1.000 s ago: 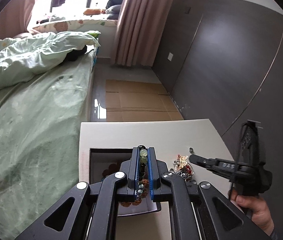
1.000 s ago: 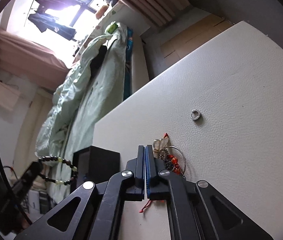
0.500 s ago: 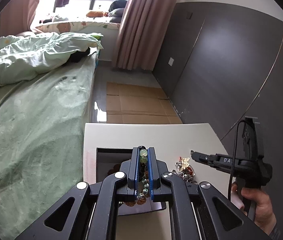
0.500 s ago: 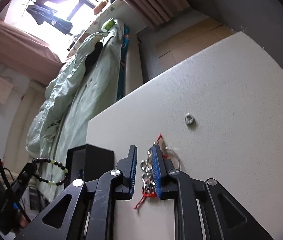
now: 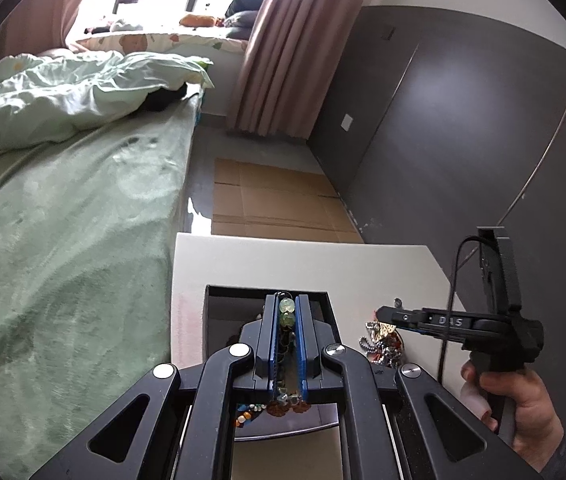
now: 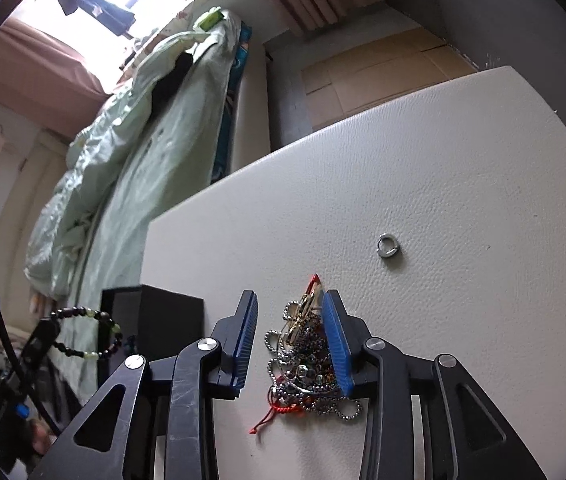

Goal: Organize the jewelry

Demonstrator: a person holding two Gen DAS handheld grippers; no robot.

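Beside the black box [image 6: 151, 320], the tangled jewelry pile [image 6: 307, 360] on the surface [image 6: 443, 184] is straddled by the opening right gripper [image 6: 290, 344]; the bead bracelet [image 5: 285, 312], clamped in the left gripper [image 5: 285, 344], should be lowered into the box before release.

The right gripper [image 6: 289, 332], pressed shut a second ago, now has its jaws opening around the tangled pile of jewelry [image 6: 309, 360] on the white tabletop [image 6: 463, 200]; the chains sit between the blue pads [image 6: 337, 344], against the right one. The black box [image 5: 267, 320] appears slightly closer under the left gripper [image 5: 286, 320].
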